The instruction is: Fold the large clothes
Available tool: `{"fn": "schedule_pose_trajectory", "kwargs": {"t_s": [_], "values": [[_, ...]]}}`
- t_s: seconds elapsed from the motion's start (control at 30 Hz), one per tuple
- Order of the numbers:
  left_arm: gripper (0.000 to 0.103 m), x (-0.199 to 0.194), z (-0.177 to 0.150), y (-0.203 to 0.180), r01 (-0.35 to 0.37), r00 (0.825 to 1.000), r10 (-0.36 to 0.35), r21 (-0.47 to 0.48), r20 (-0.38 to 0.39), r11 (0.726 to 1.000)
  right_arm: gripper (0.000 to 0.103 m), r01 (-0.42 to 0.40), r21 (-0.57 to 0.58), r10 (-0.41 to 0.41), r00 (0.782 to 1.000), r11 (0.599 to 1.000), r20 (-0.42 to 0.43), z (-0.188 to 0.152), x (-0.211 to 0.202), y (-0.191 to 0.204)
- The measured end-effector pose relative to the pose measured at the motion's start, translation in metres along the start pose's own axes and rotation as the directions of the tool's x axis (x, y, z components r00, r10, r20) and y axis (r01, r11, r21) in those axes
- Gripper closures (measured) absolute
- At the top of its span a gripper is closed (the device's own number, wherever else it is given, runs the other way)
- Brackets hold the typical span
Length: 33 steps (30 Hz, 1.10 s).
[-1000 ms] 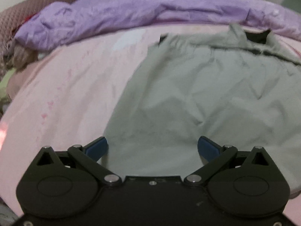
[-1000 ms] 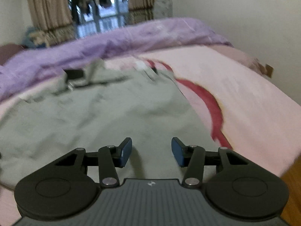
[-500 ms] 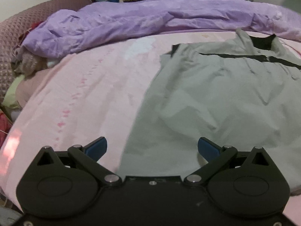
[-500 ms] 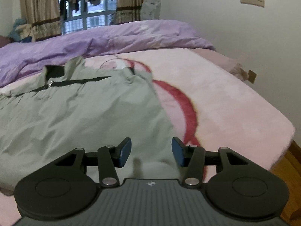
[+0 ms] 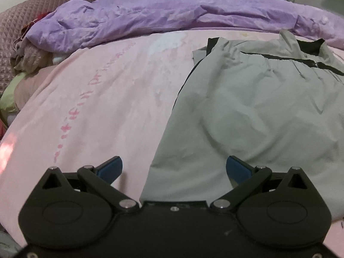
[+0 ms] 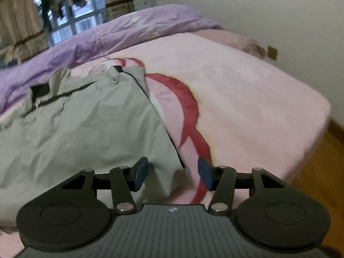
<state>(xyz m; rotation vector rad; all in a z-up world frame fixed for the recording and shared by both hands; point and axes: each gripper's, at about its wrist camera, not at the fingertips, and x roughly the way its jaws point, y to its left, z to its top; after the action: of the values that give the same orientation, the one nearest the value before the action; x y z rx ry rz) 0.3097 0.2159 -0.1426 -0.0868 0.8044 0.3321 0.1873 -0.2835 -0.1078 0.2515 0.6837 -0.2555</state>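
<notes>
Left wrist view, bottom of frame: the left hand-held gripper (image 5: pixel 174 167) is released, its blue fingers spread wide and grasping nothing. The left side edge of the grey jacket (image 5: pixel 258 111) rises through the gap between them, nearer the right finger, with the hem passing out of sight behind the gripper body. Whether the fingers touch the cloth cannot be told.

Right wrist view, bottom of frame: the right hand-held gripper (image 6: pixel 173 173) is likewise released, with a narrower gap. The jacket's right near corner (image 6: pixel 169 163), edged with a dark seam, lies just in front of that gap; the view is slightly blurred.

Middle of both frames: the jacket lies spread flat and wrinkled on the pink bed sheet (image 5: pixel 103 99). The sleeves do not show, so they may be tucked in. No crosswise fold is visible, so the fold from hem toward collar is judged still to come.

Upper part of both frames: the collar (image 5: pixel 309 45) with black lining and zip points away from the grippers, close to the bunched purple quilt (image 5: pixel 150 19), beyond which stands a curtained window.
</notes>
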Motion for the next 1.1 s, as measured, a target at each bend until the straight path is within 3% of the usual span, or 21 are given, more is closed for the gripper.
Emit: {"fn": "schedule_pose_trajectory", "kwargs": {"t_s": [0.13, 0.3, 0.57, 0.6, 0.63, 0.7, 0.73, 0.77, 0.8, 0.83, 0.9, 1.0, 1.07, 1.1], "values": [[0.0, 0.001, -0.003, 0.011, 0.058, 0.998, -0.058, -0.061, -0.006, 0.996, 0.04, -0.104, 0.161, 0.112, 0.993, 0.981, -0.043, -0.016, -0.011, -0.016], [0.0, 0.001, -0.007, 0.015, 0.08, 0.997, -0.08, -0.055, 0.001, 0.995, 0.04, -0.114, 0.173, 0.122, 0.992, 0.978, -0.038, -0.018, -0.01, -0.008], [0.0, -0.001, -0.009, 0.016, 0.095, 0.995, -0.095, -0.05, 0.005, 0.994, 0.032, -0.118, 0.137, 0.123, 0.992, 0.983, -0.027, -0.007, 0.006, -0.007], [0.0, -0.001, -0.009, 0.016, 0.094, 0.996, -0.094, -0.048, 0.006, 0.994, 0.026, -0.137, 0.13, 0.142, 0.989, 0.982, -0.029, -0.003, 0.01, -0.011], [0.0, -0.001, -0.009, 0.015, 0.092, 0.996, -0.092, -0.048, 0.006, 0.995, 0.011, -0.17, 0.116, 0.175, 0.984, 0.979, -0.033, 0.001, 0.014, -0.013], [0.0, -0.001, -0.009, 0.014, 0.088, 0.996, -0.088, -0.048, 0.005, 0.995, 0.004, -0.255, 0.086, 0.26, 0.964, 0.963, -0.051, 0.011, 0.025, -0.015], [0.0, -0.001, -0.009, 0.013, 0.085, 0.996, -0.085, -0.047, 0.005, 0.995, 0.007, -0.268, 0.079, 0.273, 0.96, 0.96, -0.058, 0.015, 0.029, -0.014], [0.0, -0.001, -0.008, 0.011, 0.082, 0.997, -0.082, -0.045, 0.006, 0.996, 0.017, -0.28, 0.073, 0.285, 0.956, 0.957, -0.067, 0.019, 0.032, -0.012], [0.0, -0.001, -0.008, 0.011, 0.079, 0.997, -0.079, -0.041, 0.006, 0.996, 0.061, -0.285, 0.073, 0.29, 0.954, 0.956, -0.075, 0.023, 0.035, -0.01], [0.0, -0.001, -0.008, 0.011, 0.076, 0.997, -0.076, -0.036, 0.008, 0.996, 0.067, -0.303, 0.088, 0.311, 0.945, 0.949, -0.098, 0.026, 0.038, -0.01], [0.0, -0.002, -0.008, 0.01, 0.072, 0.997, -0.072, -0.029, 0.01, 0.997, 0.071, -0.337, 0.108, 0.348, 0.932, 0.935, -0.099, 0.031, 0.032, -0.014], [0.0, -0.001, -0.009, 0.01, 0.076, 0.997, -0.076, -0.031, 0.011, 0.997, 0.071, -0.465, 0.1, 0.473, 0.878, 0.88, -0.08, 0.035, 0.018, -0.021], [0.0, -0.001, -0.009, 0.01, 0.077, 0.997, -0.077, -0.033, 0.01, 0.996, 0.07, -0.436, 0.079, 0.443, 0.887, 0.896, -0.127, 0.039, 0.026, -0.021], [0.0, -0.001, -0.009, 0.01, 0.076, 0.997, -0.076, -0.032, 0.011, 0.997, 0.064, -0.413, 0.084, 0.421, 0.892, 0.907, -0.164, 0.041, 0.036, -0.021]]}}
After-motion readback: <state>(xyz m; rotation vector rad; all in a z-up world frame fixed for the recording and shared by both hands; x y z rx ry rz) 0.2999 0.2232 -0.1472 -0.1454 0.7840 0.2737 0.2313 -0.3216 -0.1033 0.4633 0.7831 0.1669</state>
